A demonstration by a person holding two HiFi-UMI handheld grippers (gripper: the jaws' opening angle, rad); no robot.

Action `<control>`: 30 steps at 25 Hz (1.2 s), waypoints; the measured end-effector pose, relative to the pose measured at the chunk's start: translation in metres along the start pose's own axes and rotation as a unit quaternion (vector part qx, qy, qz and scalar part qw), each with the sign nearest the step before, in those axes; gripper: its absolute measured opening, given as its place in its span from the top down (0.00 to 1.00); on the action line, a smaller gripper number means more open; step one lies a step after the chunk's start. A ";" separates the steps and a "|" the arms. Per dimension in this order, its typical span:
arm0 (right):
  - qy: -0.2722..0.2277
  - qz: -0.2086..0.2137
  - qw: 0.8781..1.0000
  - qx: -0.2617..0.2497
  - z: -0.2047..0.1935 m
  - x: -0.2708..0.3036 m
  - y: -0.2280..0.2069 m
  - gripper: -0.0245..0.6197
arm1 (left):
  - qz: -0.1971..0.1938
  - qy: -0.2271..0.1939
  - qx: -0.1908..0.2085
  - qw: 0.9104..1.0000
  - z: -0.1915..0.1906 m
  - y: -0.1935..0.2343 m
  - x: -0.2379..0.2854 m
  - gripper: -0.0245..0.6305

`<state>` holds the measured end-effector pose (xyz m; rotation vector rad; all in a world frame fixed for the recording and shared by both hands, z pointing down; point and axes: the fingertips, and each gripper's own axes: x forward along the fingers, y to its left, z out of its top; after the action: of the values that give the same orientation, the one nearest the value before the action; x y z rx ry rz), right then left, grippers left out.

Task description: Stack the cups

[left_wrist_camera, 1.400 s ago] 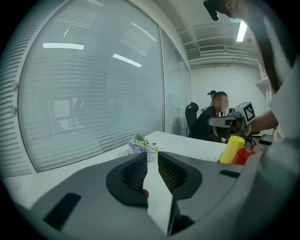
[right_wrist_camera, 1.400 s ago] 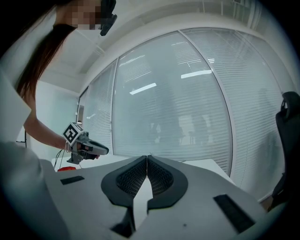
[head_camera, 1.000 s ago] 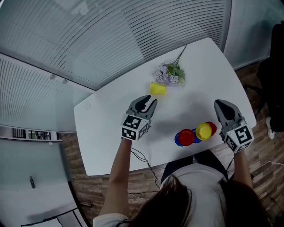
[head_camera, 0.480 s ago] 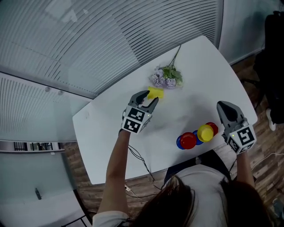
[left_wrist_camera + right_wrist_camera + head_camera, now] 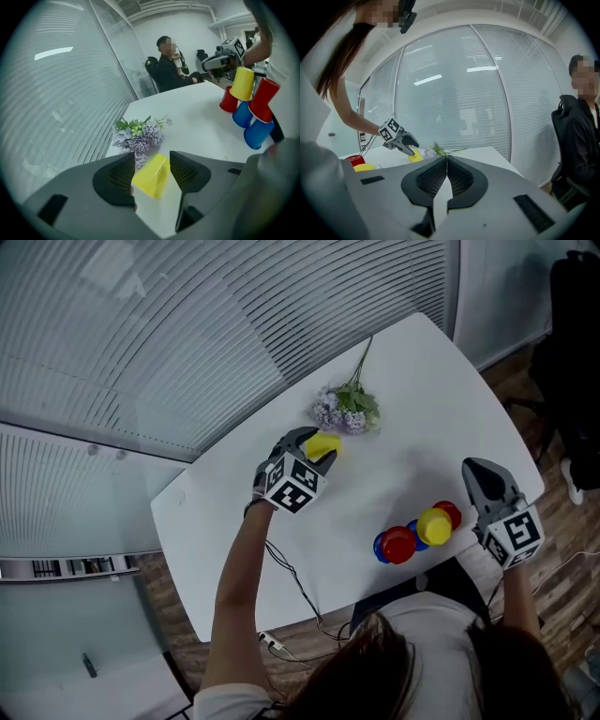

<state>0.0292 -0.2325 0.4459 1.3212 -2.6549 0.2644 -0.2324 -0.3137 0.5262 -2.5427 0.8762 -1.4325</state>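
The left tool is pointed down at a lone yellow cup, which lies on its side on the tabletop just beside the bunch of lilac flowers. Its jaws have just been opening and are spread wide. The cup is framed between them, but neither pad is seen pressing on it, so nothing is held yet. The right tool is fully closed and empty. It is held well apart from the flowers, near the group of red, blue and yellow cups.

Several slips can be expected from here. Because the cup is tapered and lies on its side, it could be rolled away or squeezed out of the pads as they close, most likely if it is caught near the narrow end. A light plastic wall could be dented by too hard a grip. Since the flowers are so near, a stem or bloom could be pinched along with the cup and dragged. The standing group could also be toppled if the cup is brought in carelessly.
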 end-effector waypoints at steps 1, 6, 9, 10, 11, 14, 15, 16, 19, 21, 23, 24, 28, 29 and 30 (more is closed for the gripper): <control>0.001 -0.001 1.000 0.000 -0.001 0.000 -0.001 0.91 | -0.006 0.009 0.017 1.000 -0.001 -0.001 0.003 0.59; 0.002 -0.012 1.000 0.005 -0.007 -0.003 -0.006 0.91 | -0.038 0.053 0.082 0.995 -0.007 -0.007 0.018 0.56; 0.004 -0.018 1.000 0.008 -0.007 -0.005 -0.009 0.91 | -0.053 0.074 0.104 0.990 -0.013 -0.011 0.025 0.55; 0.005 -0.020 1.000 0.008 -0.008 -0.006 -0.009 0.91 | -0.056 0.079 0.110 0.989 -0.014 -0.012 0.028 0.55; 0.006 -0.022 1.000 0.009 -0.008 -0.006 -0.010 0.91 | -0.060 0.085 0.116 0.988 -0.016 -0.013 0.030 0.55; 0.008 -0.028 1.000 0.012 -0.010 -0.010 -0.013 0.91 | -0.072 0.108 0.142 0.981 -0.022 -0.014 0.038 0.53; 0.009 -0.029 0.999 0.013 -0.011 -0.011 -0.014 0.91 | -0.074 0.117 0.152 0.979 -0.024 -0.014 0.040 0.53; 0.009 -0.031 0.999 0.014 -0.012 -0.012 -0.014 0.91 | -0.077 0.126 0.162 0.976 -0.026 -0.014 0.043 0.53; 0.011 -0.035 0.999 0.016 -0.012 -0.014 -0.016 0.91 | -0.080 0.154 0.181 0.968 -0.038 -0.011 0.051 0.53; 0.010 -0.037 0.999 0.017 -0.012 -0.015 -0.017 0.91 | -0.083 0.168 0.189 0.964 -0.044 -0.010 0.056 0.53; 0.010 -0.039 0.999 0.017 -0.012 -0.017 -0.019 0.91 | -0.083 0.174 0.196 0.962 -0.046 -0.010 0.059 0.54; 0.009 -0.040 0.999 0.018 -0.012 -0.018 -0.020 0.91 | -0.082 0.175 0.198 0.961 -0.046 -0.010 0.060 0.54; 0.006 -0.041 0.999 0.021 -0.011 -0.020 -0.024 0.91 | -0.081 0.171 0.180 0.965 -0.044 -0.009 0.059 0.55; 0.007 -0.041 0.999 0.022 -0.011 -0.020 -0.024 0.91 | -0.080 0.163 0.167 0.969 -0.041 -0.009 0.058 0.55; 0.006 -0.040 0.999 0.022 -0.011 -0.020 -0.024 0.91 | -0.079 0.152 0.151 0.974 -0.035 -0.009 0.056 0.56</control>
<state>0.0611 -0.2287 0.4547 1.4296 -2.5931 0.3217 -0.2351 -0.3290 0.5912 -2.2462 0.4463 -1.8761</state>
